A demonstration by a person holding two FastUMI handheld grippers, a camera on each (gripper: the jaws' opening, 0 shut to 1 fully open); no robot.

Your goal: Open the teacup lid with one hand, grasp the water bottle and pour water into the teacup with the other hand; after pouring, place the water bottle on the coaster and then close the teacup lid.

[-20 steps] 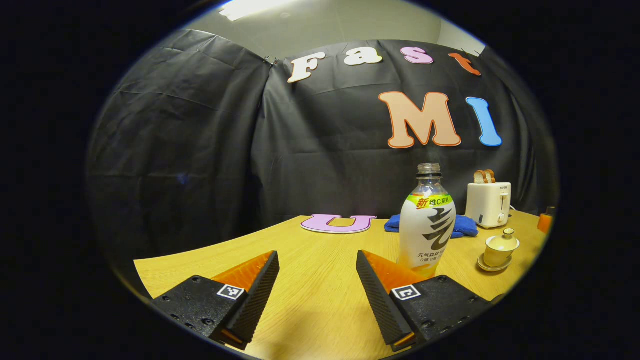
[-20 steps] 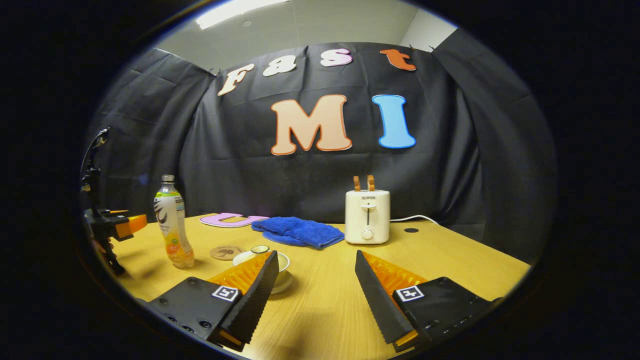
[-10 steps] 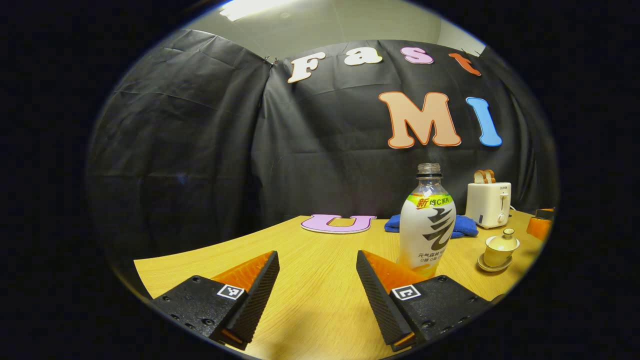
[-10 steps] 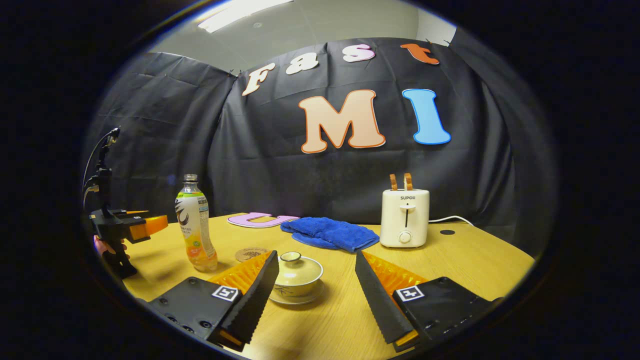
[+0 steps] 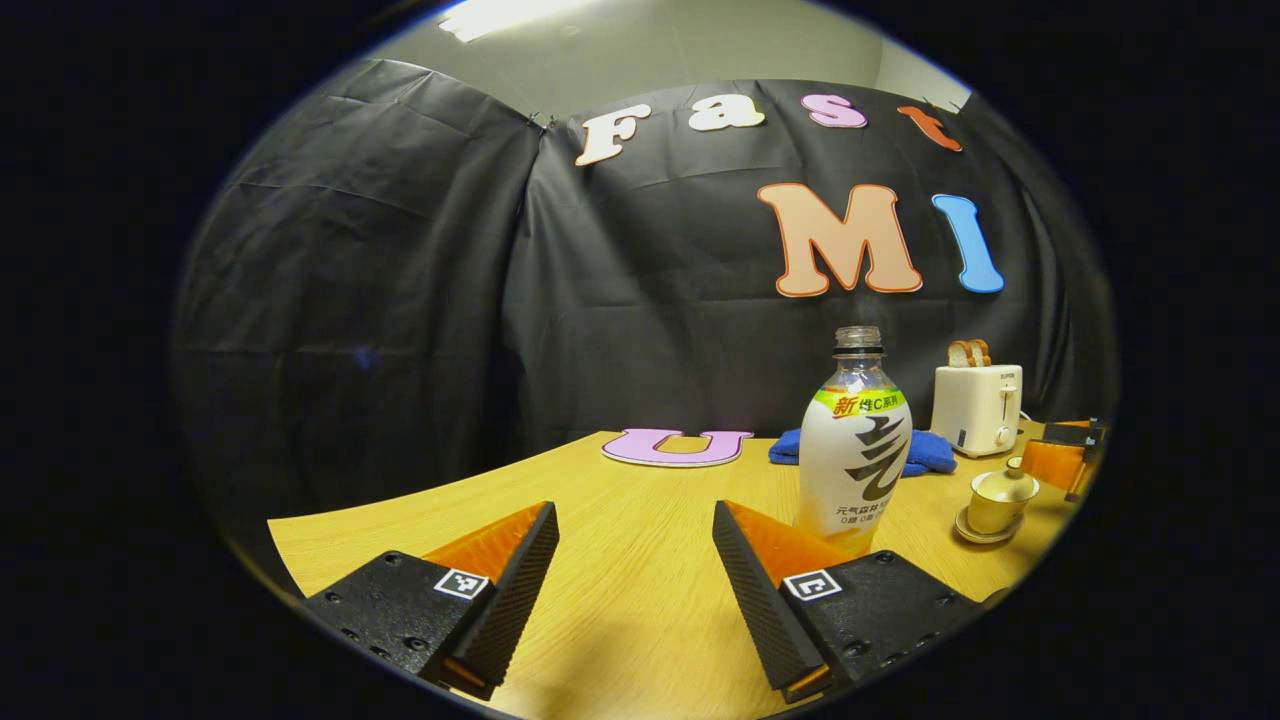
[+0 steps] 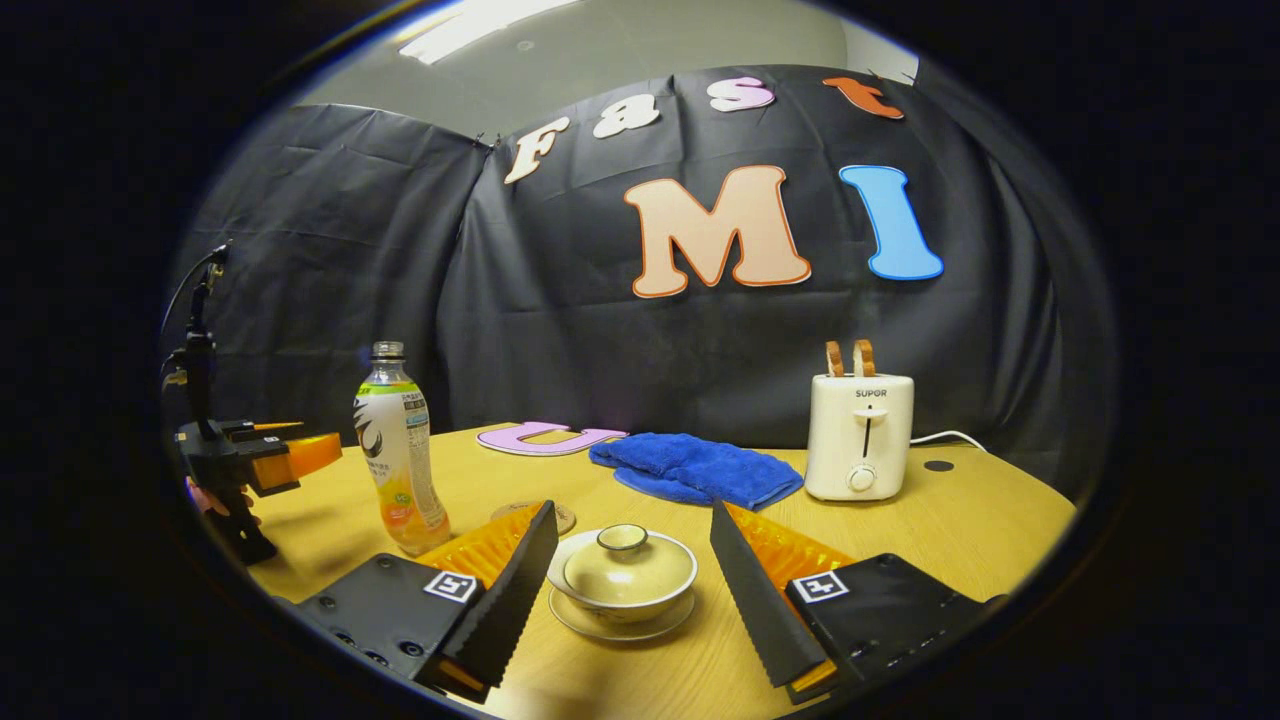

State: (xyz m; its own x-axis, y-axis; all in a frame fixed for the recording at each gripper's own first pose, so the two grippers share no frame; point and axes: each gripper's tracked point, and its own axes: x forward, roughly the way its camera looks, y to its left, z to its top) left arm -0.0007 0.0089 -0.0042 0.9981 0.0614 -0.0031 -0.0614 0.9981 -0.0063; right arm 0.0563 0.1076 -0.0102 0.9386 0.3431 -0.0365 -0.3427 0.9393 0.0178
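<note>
We see our right hand-held gripper (image 6: 633, 585) spread wide around the lidded teacup (image 6: 622, 572), left hand-held gripper (image 5: 635, 590) agape beside the water bottle (image 5: 855, 445), on the worktop (image 5: 640, 520).

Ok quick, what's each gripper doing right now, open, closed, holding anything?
Left gripper: open, holding nothing, water bottle ahead to its right.
Right gripper: open, holding nothing, fingers either side of the lidded teacup.

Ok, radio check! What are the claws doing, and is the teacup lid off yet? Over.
Both claws open, holding nothing. Right claw lined up on teacup, lid on. Left claw beside bottle. Nothing in the way.
</note>
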